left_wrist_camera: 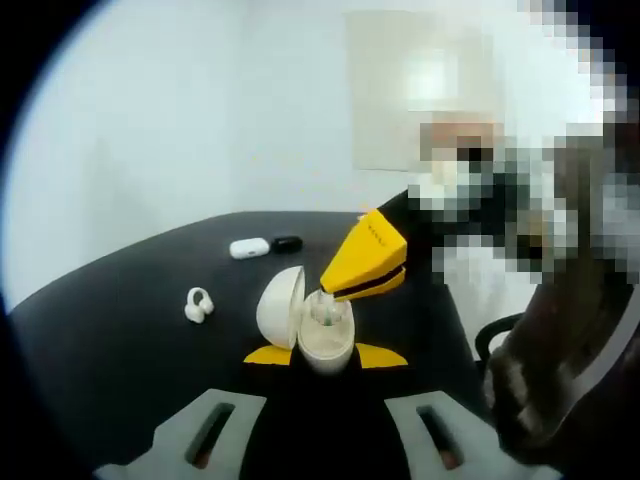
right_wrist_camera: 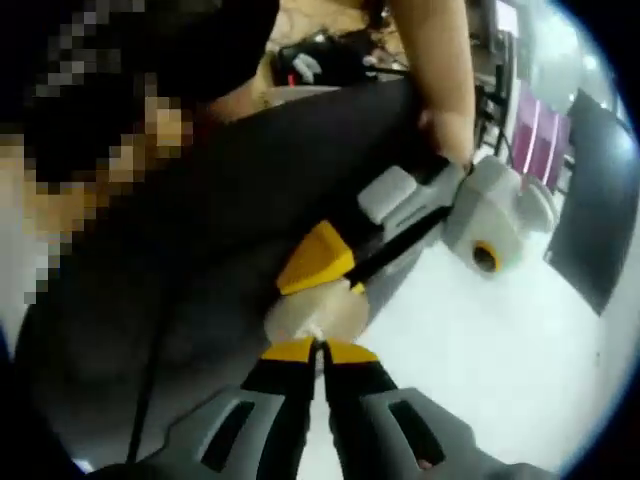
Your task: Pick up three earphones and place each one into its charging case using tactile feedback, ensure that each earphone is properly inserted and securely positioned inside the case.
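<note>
An egg-shaped white charging case [left_wrist_camera: 300,320] stands open on the black table [left_wrist_camera: 120,330], lid swung left. My left gripper [left_wrist_camera: 325,356] is shut on its base, a yellow fingertip on each side. From the right, my right gripper [left_wrist_camera: 345,288] reaches down into the case, its yellow jaws shut on a small pale earphone [left_wrist_camera: 322,304] at the case's cavity. In the right gripper view my right gripper [right_wrist_camera: 320,350] has its tips nearly together over the case [right_wrist_camera: 315,318], with the left gripper [right_wrist_camera: 325,280] coming in from beyond. A loose white earphone [left_wrist_camera: 199,305] lies left of the case.
Two small closed cases, one white [left_wrist_camera: 249,247] and one black [left_wrist_camera: 287,243], lie at the back of the table. A person sits close on the right, a forearm [right_wrist_camera: 440,70] over the table edge. A light floor [right_wrist_camera: 480,360] lies beyond the table.
</note>
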Tool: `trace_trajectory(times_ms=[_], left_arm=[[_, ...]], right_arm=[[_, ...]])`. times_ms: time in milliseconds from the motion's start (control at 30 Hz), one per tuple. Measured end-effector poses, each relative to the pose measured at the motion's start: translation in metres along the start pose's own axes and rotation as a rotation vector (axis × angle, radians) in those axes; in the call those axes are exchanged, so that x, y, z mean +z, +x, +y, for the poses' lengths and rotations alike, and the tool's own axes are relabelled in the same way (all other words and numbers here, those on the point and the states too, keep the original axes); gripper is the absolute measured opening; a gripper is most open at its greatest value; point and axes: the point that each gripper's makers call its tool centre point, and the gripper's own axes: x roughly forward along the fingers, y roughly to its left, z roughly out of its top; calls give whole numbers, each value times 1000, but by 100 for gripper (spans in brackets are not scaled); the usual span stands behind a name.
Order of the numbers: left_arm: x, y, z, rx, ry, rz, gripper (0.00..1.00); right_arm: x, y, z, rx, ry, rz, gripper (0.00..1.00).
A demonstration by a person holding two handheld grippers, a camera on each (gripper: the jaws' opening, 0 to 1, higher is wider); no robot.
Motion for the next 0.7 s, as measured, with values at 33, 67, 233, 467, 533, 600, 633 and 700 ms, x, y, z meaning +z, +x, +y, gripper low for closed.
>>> trace_trajectory(times_ms=[33, 67, 233, 467, 533, 600, 633, 700], left_arm=[[0, 0, 0, 1, 1, 0, 18], [0, 1, 0, 2, 1, 0, 18], [1, 3, 1, 3, 2, -2, 18], [2, 3, 2, 2, 12, -5, 18], [1, 3, 2, 0, 8, -4, 18], [1, 3, 2, 1, 7, -5, 18], [1, 3, 2, 1, 9, -5, 18], [1, 3, 2, 1, 11, -6, 18]], right_arm=[[-1, 0, 0, -2, 6, 2, 6], [-2, 1, 0, -6, 37, -5, 6], [-7, -2, -1, -9, 184, -60, 9], [-37, -14, -14, -43, 528, -187, 19], [-48, -19, -15, -26, 693, -282, 19], [-50, -23, -17, 13, 929, -446, 19], [-49, -25, -18, 40, 1057, -537, 19], [-46, -24, -17, 110, 1287, -702, 19]])
